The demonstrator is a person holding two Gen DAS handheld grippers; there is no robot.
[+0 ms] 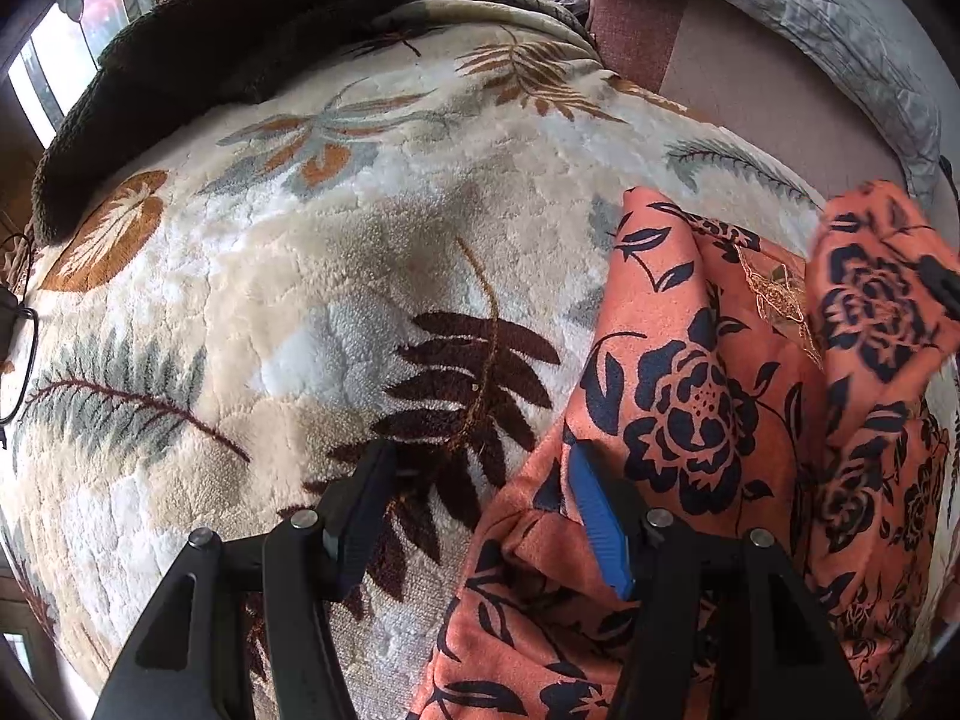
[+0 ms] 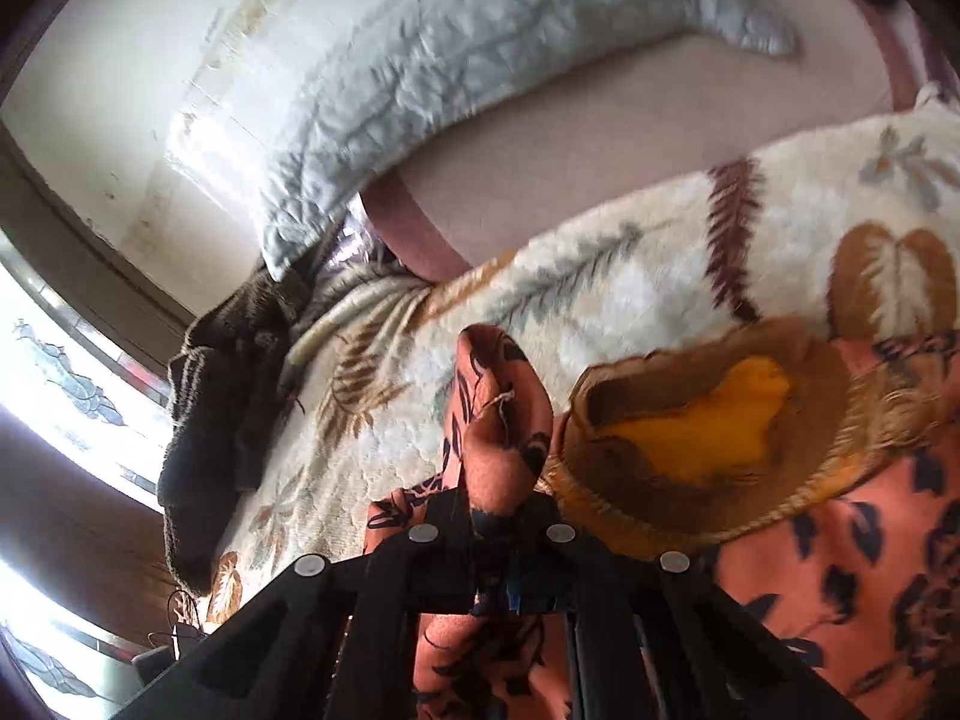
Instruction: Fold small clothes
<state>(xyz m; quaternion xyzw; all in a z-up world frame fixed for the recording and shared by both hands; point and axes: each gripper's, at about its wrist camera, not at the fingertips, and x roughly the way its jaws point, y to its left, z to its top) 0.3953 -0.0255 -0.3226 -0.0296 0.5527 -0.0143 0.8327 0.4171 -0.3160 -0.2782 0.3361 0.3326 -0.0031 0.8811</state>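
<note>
An orange garment with dark blue flowers [image 1: 708, 396] lies crumpled on a cream leaf-patterned blanket [image 1: 336, 252]. My left gripper [image 1: 480, 480] is open at the garment's left edge; its right finger [image 1: 600, 522] rests on the cloth and its left finger on the blanket. My right gripper [image 2: 501, 516] is shut on a bunched fold of the orange garment [image 2: 504, 414], held lifted. The garment's embroidered neckline with yellow lining [image 2: 708, 432] lies just right of it. The right gripper's tip [image 1: 939, 282] shows at the right edge of the left wrist view.
A dark brown fleece [image 1: 198, 42] lies at the blanket's far end, also in the right wrist view [image 2: 210, 420]. A grey quilted pillow [image 2: 456, 60] rests on a pink mattress [image 2: 630, 138]. Eyeglasses [image 1: 18, 354] sit at the left edge. A window [image 2: 54, 372] is on the left.
</note>
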